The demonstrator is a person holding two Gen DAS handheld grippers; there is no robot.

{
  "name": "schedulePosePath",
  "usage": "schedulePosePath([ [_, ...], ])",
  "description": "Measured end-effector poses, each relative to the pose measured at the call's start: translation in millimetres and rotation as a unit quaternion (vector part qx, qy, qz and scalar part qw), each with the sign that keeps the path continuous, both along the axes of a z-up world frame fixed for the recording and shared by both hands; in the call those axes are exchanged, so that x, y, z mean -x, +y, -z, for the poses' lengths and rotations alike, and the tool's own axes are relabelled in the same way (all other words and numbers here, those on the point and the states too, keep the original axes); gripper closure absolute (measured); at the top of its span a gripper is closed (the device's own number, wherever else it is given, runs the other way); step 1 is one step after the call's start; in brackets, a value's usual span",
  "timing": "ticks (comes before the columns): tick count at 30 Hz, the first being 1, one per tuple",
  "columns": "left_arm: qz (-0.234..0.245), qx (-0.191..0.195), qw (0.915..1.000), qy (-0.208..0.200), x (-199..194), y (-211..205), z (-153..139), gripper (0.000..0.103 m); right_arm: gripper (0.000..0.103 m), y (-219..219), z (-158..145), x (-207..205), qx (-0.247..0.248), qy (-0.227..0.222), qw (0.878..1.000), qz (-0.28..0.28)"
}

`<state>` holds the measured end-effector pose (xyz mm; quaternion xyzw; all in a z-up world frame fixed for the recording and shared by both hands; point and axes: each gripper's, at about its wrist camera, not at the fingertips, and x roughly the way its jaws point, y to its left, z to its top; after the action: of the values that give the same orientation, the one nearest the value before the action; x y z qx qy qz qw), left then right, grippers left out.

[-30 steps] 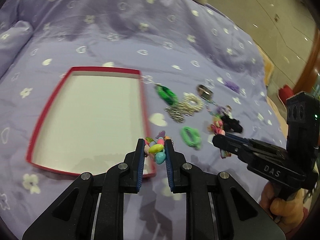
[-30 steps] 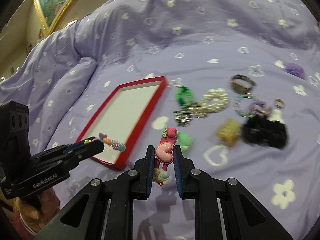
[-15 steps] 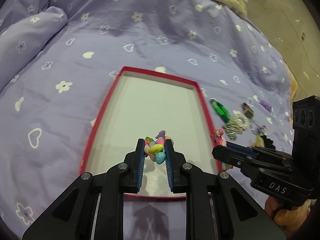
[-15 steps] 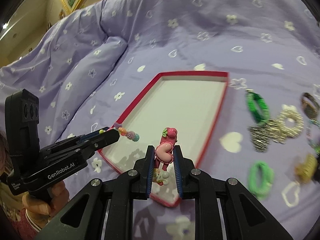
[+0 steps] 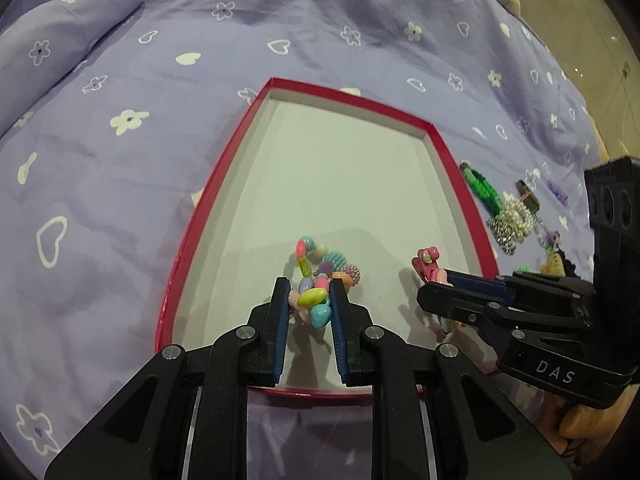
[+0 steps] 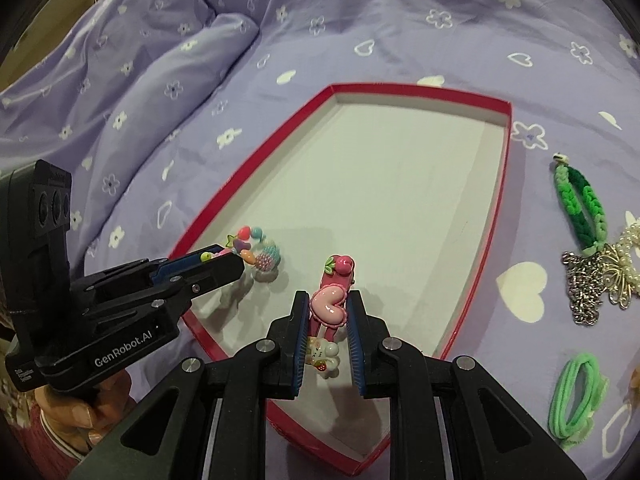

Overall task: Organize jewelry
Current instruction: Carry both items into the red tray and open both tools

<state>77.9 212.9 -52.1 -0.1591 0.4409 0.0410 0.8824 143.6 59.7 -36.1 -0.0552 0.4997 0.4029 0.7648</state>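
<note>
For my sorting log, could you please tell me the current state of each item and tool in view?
Left tool: shut on colourful beaded bracelet, over the box.
Right tool: shut on pink heart hair clip, over the box.
Red shallow cardboard box: open, floor bare.
Green crocheted hair clip: lying on the purple bedspread.
Green elastic hair tie: lying on the bedspread.

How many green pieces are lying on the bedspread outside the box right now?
2: a green braided bracelet just right of the red box, and a light green hair tie nearer the camera. Others may sit outside the frame.
</note>
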Motion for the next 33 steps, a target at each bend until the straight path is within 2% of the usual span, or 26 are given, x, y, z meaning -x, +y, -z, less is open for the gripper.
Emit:
schedulePosePath([
  [3,0.006,-0.001,0.9999,0.015,0,-1,6,0.085,0.084,3,2,0,0.011,-0.004,1.000,-0.007],
  [12,0.006,-0.012,0.9996,0.025,0,-2,5,0.084,0.083,9,5,-2,0.029,-0.007,0.999,-0.023],
  [15,0.008,-0.017,0.9995,0.027,-1,-4,4,0.076,0.083,12,4,-3,0.029,-0.005,0.999,-0.024],
  [17,0.007,-0.022,0.9994,0.027,-1,-5,2,0.068,0.082,12,4,-3,0.026,-0.002,0.999,-0.023],
  [24,0.004,-0.018,0.9995,0.027,0,-3,0,0.065,0.071,3,-1,-4,0.007,0.003,1.000,-0.006],
  [33,0.002,-0.020,0.9997,0.011,-5,-6,-16,0.055,0.067,-20,-29,-5,-0.032,-0.013,0.999,0.020],
])
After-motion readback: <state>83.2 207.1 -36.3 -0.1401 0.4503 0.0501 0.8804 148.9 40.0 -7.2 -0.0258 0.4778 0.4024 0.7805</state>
